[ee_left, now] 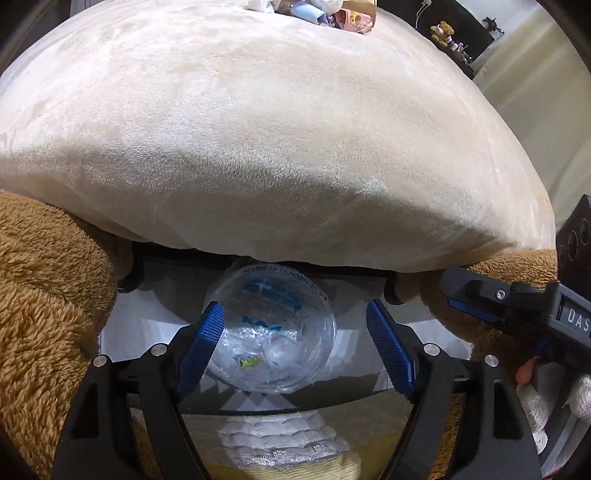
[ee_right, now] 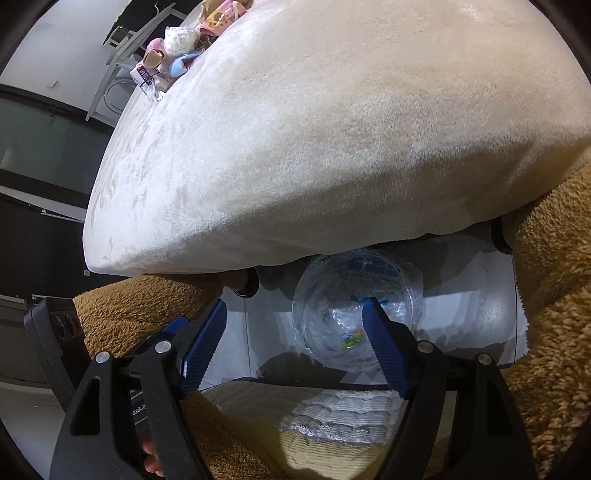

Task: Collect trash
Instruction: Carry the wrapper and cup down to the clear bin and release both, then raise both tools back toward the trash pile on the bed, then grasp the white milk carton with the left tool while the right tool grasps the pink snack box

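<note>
Left hand-held gripper (ee_left: 293, 332) hangs with its blue pads apart, pressing on nothing; a crumpled clear plastic bottle (ee_left: 271, 328) lies below and between them inside a white bin (ee_left: 147, 295) (its mouth framed by brown fleece sleeves (ee_left: 40, 295)). Right hand-held gripper (ee_right: 295, 332) likewise stands spread and empty over the same bin, beside the left one. A cream plush cover (ee_left: 277, 129) fills the space beyond, with a heap of wrappers (ee_left: 332, 11) at its far edge.

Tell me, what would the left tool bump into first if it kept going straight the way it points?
Probably the clear plastic cup lying in the white bag. It sits right between the open left tool fingers, though how far below is hard to judge.
</note>
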Demonstrator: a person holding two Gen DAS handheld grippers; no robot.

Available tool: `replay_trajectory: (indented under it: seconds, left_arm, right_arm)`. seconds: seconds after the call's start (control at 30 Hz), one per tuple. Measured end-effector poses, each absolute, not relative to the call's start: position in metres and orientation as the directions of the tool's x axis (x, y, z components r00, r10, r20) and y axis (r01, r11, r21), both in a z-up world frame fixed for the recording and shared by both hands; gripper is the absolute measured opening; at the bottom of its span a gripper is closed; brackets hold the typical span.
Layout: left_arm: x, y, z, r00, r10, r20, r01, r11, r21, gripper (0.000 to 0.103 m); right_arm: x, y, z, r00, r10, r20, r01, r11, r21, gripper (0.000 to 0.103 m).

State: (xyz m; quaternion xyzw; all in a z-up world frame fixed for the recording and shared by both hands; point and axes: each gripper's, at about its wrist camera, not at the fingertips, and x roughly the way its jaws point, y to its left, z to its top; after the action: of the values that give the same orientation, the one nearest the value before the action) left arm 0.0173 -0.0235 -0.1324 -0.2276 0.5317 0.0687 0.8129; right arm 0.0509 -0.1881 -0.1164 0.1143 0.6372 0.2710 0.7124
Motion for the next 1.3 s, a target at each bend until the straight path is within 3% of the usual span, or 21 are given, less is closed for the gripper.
replay_trajectory:
  seconds: [0.2, 0.4, 0.67, 0.9, 1.2, 1.3]
  left_arm:
    - [0.014, -0.021, -0.118, 0.480, -0.093, -0.872, -0.327, 0.904, -0.276, 0.078]
    - [0.000, -0.005, -0.100, 0.580, -0.175, -0.796, -0.291, 0.868, -0.403, 0.078]
    - [0.005, 0.035, -0.062, 0.693, -0.197, -0.694, -0.249, 0.837, -0.487, 0.078]
    - [0.028, 0.085, -0.034, 0.777, -0.170, -0.606, -0.259, 0.791, -0.554, 0.078]
    - [0.087, 0.113, -0.007, 0.800, -0.099, -0.592, -0.230, 0.861, -0.454, 0.078]
    - [0.109, 0.119, -0.004, 0.788, -0.079, -0.611, -0.218, 0.892, -0.396, 0.078]
  right_arm:
    - [0.050, -0.195, -0.097, 0.135, 0.572, -0.809, -0.299, 0.802, 0.517, 0.075]
    - [0.050, -0.201, -0.077, 0.172, 0.655, -0.736, -0.352, 0.739, 0.575, 0.075]
    - [0.056, -0.181, -0.034, 0.317, 0.639, -0.701, -0.548, 0.727, 0.414, 0.075]
    - [0.103, -0.159, -0.005, 0.412, 0.635, -0.654, -0.621, 0.721, 0.309, 0.075]
    - [0.174, -0.115, -0.009, 0.420, 0.597, -0.683, -0.642, 0.728, 0.241, 0.075]
    - [0.194, -0.103, -0.012, 0.353, 0.653, -0.670, -0.660, 0.681, 0.316, 0.075]
